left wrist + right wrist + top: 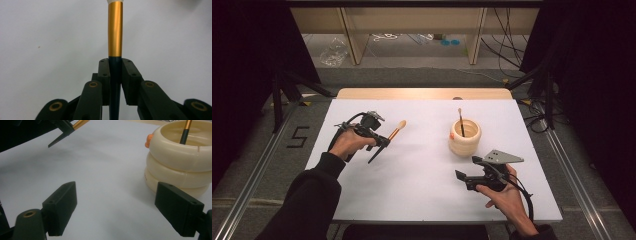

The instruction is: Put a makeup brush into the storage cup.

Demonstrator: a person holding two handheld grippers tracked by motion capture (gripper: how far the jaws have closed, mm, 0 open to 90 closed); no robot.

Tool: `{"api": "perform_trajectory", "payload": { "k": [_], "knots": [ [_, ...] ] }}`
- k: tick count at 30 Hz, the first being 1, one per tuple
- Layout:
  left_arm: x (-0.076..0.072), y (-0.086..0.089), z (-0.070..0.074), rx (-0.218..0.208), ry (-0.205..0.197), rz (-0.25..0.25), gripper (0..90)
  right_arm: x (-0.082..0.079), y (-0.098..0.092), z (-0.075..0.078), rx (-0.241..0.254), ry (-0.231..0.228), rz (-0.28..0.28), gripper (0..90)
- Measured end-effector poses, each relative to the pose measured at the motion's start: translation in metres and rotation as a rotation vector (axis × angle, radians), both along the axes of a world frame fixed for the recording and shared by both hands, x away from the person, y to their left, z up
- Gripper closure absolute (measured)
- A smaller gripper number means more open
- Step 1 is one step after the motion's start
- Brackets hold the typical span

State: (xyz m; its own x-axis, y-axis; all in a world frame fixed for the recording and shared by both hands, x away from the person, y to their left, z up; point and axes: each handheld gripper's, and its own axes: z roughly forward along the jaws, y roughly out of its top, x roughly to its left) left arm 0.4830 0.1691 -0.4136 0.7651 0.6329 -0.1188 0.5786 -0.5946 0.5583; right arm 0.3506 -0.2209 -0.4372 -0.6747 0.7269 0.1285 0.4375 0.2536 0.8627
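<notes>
Left tongs (381, 142) clamped on a brush (115, 45): dark handle between the jaws, gold ferrule beyond, held above the white surface (422, 165). Right tongs (117, 207) spread wide, empty, near a cream ribbed holder (464, 137) with 1 brush (460, 122) standing inside.

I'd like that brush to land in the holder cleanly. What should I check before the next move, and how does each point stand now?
1. Left tongs shut on the brush handle: ok.
2. Brush lifted off the table: ok.
3. Holder upright: ok.
4. Room inside the holder beside the other brush: ok.
5. Right tongs open, holding nothing, free to steady the holder: ok.
6. Grip firm enough not to slip: cannot tell.
</notes>
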Motion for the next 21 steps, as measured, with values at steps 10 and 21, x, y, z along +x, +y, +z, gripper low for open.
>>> {"api": "perform_trajectory", "payload": {
  "k": [10,21],
  "knots": [
    [-0.028,-0.004,0.007,-0.187,-0.107,0.052,78.4,0.003,0.002,0.007,0.001,-0.042,0.002,21.0],
    [-0.059,-0.019,0.004,-0.33,-0.137,0.028,78.4,0.01,0.016,0.015,0.028,-0.057,0.029,23.4]
  ]
}}
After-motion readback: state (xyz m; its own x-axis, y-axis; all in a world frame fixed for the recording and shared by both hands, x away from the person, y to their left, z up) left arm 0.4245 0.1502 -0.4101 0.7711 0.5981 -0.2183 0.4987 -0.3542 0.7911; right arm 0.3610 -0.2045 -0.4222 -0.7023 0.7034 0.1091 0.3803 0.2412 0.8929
